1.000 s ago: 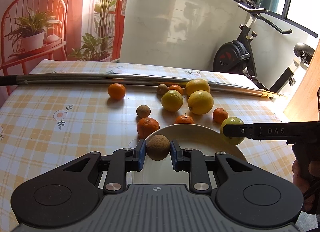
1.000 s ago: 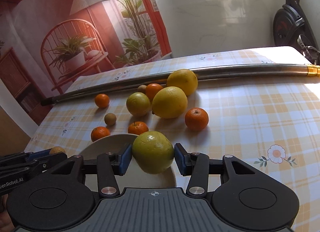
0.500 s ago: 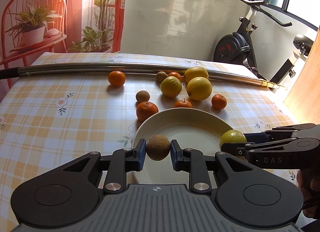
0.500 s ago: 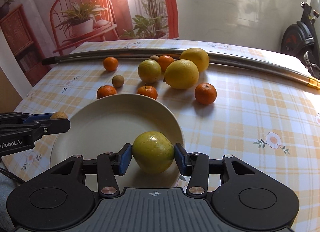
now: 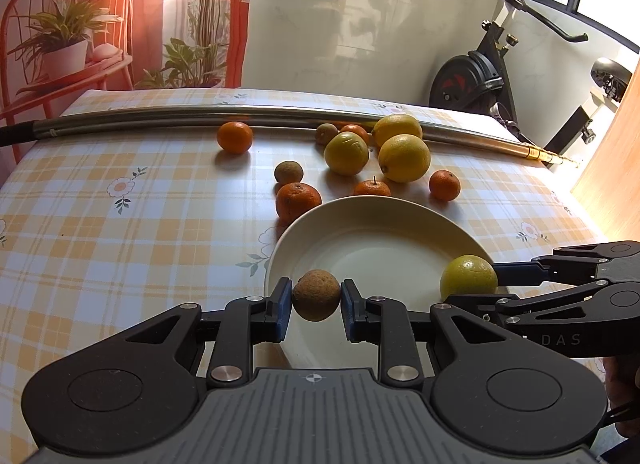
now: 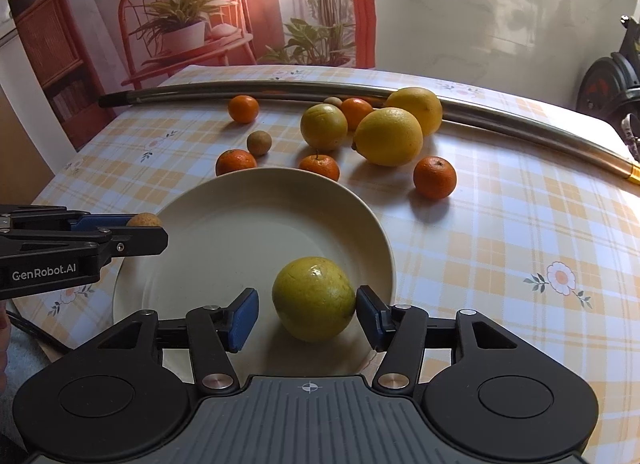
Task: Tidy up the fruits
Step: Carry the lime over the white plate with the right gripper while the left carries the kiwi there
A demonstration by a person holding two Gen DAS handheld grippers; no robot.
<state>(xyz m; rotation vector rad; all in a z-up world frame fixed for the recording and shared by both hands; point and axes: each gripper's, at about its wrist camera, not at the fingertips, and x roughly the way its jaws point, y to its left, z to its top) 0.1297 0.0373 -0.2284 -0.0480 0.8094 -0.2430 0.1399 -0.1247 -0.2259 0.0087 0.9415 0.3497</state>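
Blue-padded left gripper [image 5: 316, 302] pinching brown fruit [image 5: 316, 300], right gripper [image 6: 306, 314] parted (green citrus [image 6: 314, 298] between)

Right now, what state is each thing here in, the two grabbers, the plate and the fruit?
Left gripper: shut on the small brown fruit, above the plate's near edge.
Right gripper: open, left pad clear of the fruit.
Yellow-green citrus: resting in the plate, released.
Plate: upright on the table, holding only that citrus.
Other fruit: loose on the tablecloth beyond the plate.
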